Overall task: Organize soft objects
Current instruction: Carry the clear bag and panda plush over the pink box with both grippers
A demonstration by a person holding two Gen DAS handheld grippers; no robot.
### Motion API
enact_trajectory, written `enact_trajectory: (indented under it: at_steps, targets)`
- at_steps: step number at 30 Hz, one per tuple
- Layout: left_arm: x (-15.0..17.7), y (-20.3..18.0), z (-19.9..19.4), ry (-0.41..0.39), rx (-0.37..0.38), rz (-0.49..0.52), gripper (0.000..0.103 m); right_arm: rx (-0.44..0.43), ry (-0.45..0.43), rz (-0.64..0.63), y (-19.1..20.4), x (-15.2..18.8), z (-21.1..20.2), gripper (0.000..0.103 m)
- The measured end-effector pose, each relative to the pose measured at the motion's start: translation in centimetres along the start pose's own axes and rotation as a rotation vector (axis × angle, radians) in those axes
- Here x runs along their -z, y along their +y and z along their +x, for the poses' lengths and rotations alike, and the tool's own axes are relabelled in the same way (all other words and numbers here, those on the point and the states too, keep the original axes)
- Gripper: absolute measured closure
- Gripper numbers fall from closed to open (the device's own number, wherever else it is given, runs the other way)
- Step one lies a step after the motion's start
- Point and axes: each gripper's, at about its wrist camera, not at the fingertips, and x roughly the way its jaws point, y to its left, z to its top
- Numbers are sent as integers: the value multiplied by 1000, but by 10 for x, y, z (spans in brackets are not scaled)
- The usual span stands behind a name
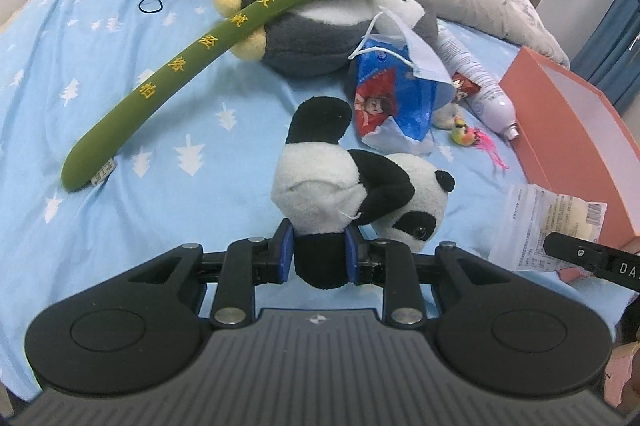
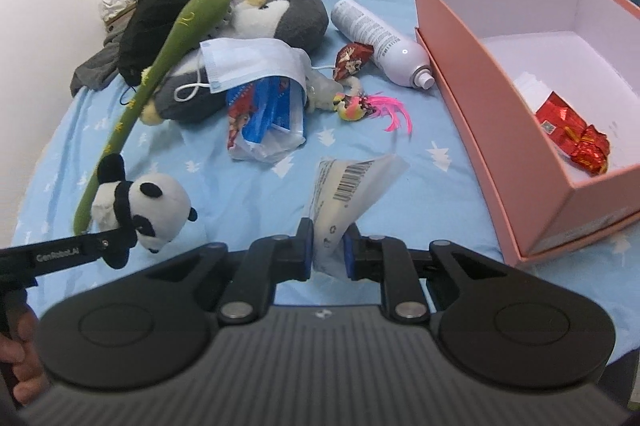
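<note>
Left wrist view showed the left hand-held gripper (image 1: pixel 319 255) clamped on the panda plush (image 1: pixel 344 186), left of the pink box (image 2: pixel 520 114); the right hand-held gripper (image 2: pixel 327 250) pinched a plastic packet (image 2: pixel 352 186). Likely next: carrying both into the box.

Left hand-held gripper (image 1: pixel 319 254) angled down, jaws clamped, right hand-held gripper (image 2: pixel 327 250) angled down, jaws pinched

3 plush toys (image 1: pixel 352 182) lying about, 1 mask (image 2: pixel 248 66), 1 bottle (image 2: pixel 380 42), 1 box (image 2: pixel 500 130) sitting open, 2 grippers (image 1: pixel 319 252) showing
</note>
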Motion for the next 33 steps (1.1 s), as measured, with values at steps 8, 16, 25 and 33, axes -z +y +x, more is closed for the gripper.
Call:
enact_trajectory:
  at_steps: [8,16,25,33]
  targets:
    - [8,-8,-24,-21,27,-5,73,-7,-28,-2,4,12,-24,84]
    - [-7,-27,-49,-81,71,19,73,-15,-107,-18,7,3,-53,84]
    - [-39,-61,-81,-166,147,66,73,-12,-218,-53,6,-28,-90,84]
    - [-81,-107,-98,-211,231,123,73,34,-349,-66,-13,-68,-130,84]
